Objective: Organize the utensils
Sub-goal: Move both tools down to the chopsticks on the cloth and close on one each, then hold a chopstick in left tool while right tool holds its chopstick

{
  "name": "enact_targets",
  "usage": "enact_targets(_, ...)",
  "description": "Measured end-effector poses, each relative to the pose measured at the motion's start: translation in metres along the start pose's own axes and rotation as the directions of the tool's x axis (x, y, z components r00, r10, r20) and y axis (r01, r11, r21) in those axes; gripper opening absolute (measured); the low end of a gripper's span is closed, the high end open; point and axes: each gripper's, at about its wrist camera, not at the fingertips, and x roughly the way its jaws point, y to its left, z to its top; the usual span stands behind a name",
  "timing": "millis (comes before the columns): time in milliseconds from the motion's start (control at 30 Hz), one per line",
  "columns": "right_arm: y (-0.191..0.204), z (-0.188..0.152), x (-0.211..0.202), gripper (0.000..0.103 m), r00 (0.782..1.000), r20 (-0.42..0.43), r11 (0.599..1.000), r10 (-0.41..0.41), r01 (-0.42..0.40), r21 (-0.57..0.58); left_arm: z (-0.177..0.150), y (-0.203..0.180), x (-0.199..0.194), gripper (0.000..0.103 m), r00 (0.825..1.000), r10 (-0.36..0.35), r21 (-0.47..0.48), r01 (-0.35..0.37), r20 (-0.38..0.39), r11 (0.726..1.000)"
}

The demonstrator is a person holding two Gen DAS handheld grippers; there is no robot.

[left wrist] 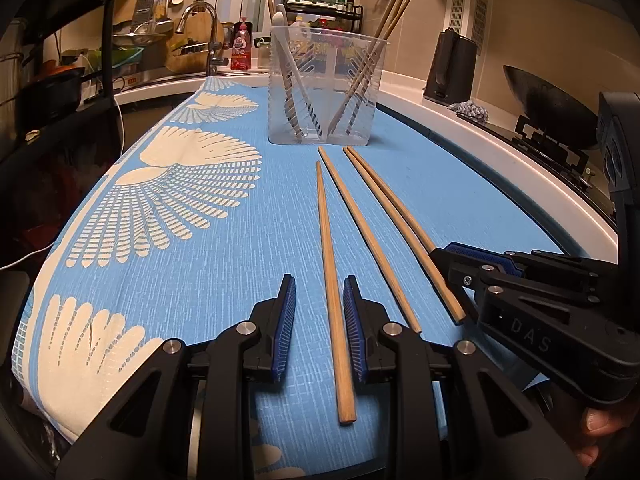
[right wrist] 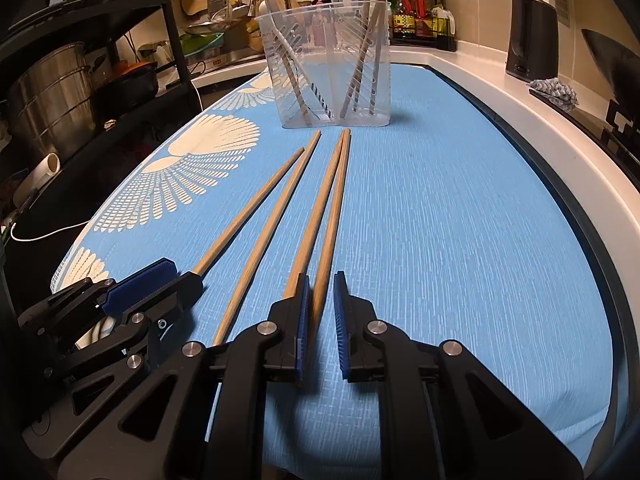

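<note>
Several wooden chopsticks lie lengthwise on the blue cloth [left wrist: 168, 264] in front of a clear plastic utensil holder [left wrist: 326, 86] that holds chopsticks and a white spoon. My left gripper [left wrist: 319, 292] is open, its jaws either side of the leftmost chopstick [left wrist: 332, 280], low over the cloth. My right gripper [right wrist: 321, 292] is open around the rightmost chopstick [right wrist: 329, 232]; it also shows in the left wrist view [left wrist: 472, 256]. The holder shows in the right wrist view [right wrist: 326, 64], as does the left gripper [right wrist: 160, 280].
A sink with faucet [left wrist: 202, 36] and a dish rack stand at the back left. A black kettle [left wrist: 450, 66], a rag [left wrist: 470, 110] and a wok [left wrist: 552, 104] on the stove are at the right. A spice rack [right wrist: 412, 12] is behind the holder.
</note>
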Motion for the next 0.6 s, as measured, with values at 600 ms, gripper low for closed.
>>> enact_targets(600, -0.027, -0.001, -0.011, 0.006, 0.997, 0.023, 0.995, -0.076, 0.074, 0.072, 0.010, 0.008, 0.006, 0.007, 0.999, 0.040, 0.009, -0.040, 0.004, 0.999)
